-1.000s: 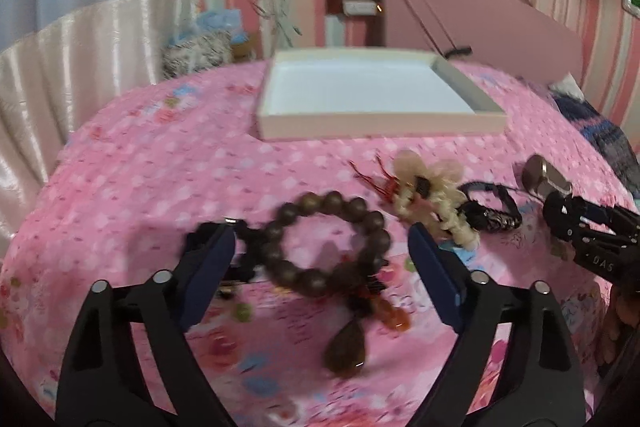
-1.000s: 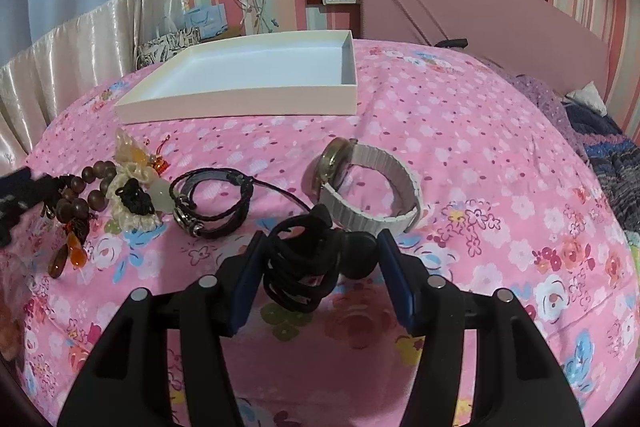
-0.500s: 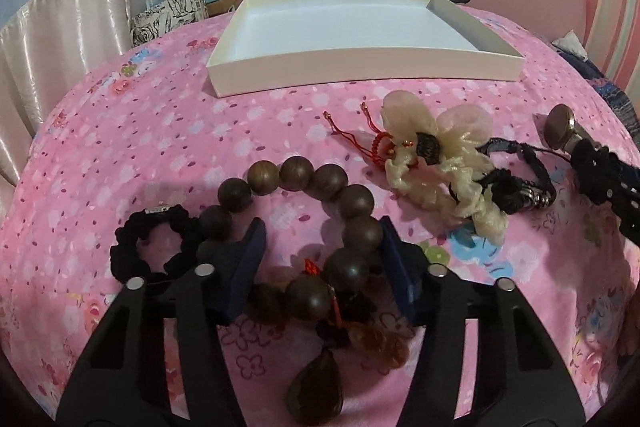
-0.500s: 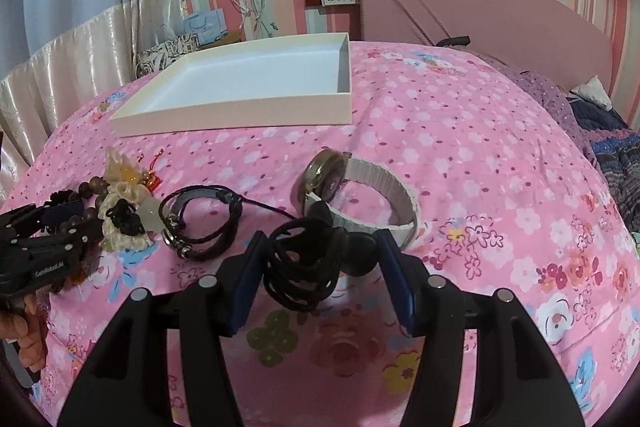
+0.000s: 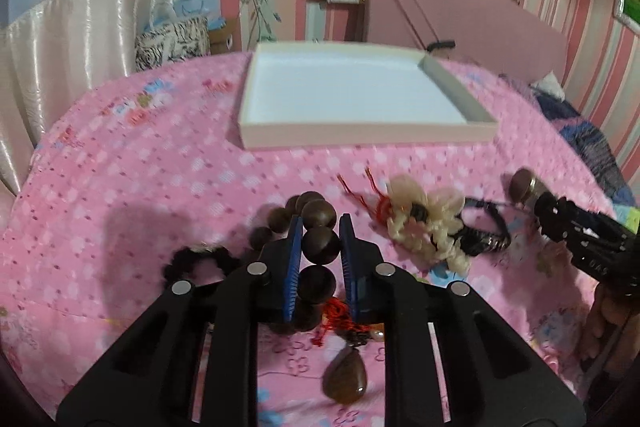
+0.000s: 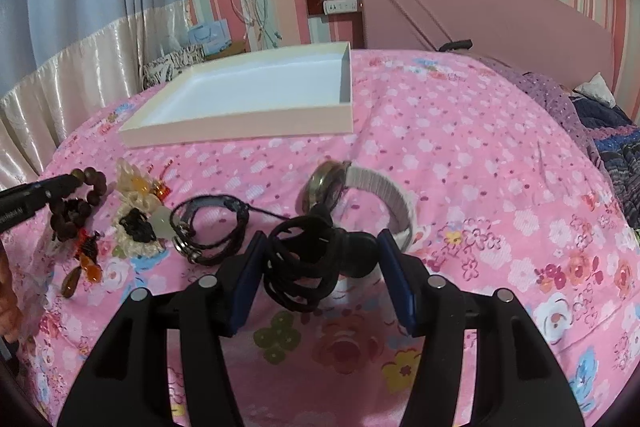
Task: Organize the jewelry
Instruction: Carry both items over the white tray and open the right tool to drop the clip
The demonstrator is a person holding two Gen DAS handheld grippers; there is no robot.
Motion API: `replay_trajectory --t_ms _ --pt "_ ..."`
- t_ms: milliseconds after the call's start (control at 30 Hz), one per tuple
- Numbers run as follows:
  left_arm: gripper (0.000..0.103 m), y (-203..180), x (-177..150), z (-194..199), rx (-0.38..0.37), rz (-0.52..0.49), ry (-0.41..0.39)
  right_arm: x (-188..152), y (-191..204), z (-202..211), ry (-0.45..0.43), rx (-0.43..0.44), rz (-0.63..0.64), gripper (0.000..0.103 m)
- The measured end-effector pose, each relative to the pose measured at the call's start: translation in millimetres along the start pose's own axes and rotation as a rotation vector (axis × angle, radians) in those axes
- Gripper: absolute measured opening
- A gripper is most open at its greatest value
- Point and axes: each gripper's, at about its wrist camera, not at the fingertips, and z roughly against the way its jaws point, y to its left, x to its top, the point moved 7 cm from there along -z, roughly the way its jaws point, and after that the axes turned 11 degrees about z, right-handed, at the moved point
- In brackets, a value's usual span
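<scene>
Jewelry lies scattered on the pink floral bedspread [image 5: 132, 163], near side of a shallow white tray [image 5: 360, 137]; from the left wrist view, the left gripper [image 5: 320, 223] is closing its blue pads on the dark wooden bead bracelet [image 5: 319, 245], a row of large beads sitting between the jaws, the left pad touching them, contact on the right pad too fine to tell; the bracelet's red tassel and brown teardrop pendant [image 5: 345, 375] trail nearer; a black scrunchie [image 5: 196, 261] lies just left of the fingers; to the right sit a cream flower ornament [image 5: 430, 223] and a black braided cord bracelet [image 5: 482, 239], with the right gripper's black body at the far right edge.

From the right wrist view, the right gripper [image 6: 320, 235] stands about half open around a bundle of black hair ties [image 6: 308, 267], its pads against the bundle's sides; a watch [image 6: 360, 199] with a pale band stands on edge just beyond; the cord bracelet, flower ornament and bead bracelet lie in a row to the left; the tray sits farther back.
</scene>
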Motion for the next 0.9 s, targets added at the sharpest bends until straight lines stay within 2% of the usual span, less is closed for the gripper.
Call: replay_trajectory --t_ms 300,500,633,900 --pt "0.017 16 28 32 -0.054 0.059 -0.065 43 -6 36 -0.104 0.054 -0.027 0.057" --pt "0.017 2 58 41 -0.048 0.013 -0.122 77 -10 39 -0.144 0.037 0.01 0.057" --pt "0.017 -2 82 34 -0.004 0.0 -0.172 108 -8 32 -0.169 0.063 0.015 0.057" --pt "0.017 1 120 -1 -0.02 0.039 -0.176 156 -4 -2 -0.175 0.079 0.048 0.057"
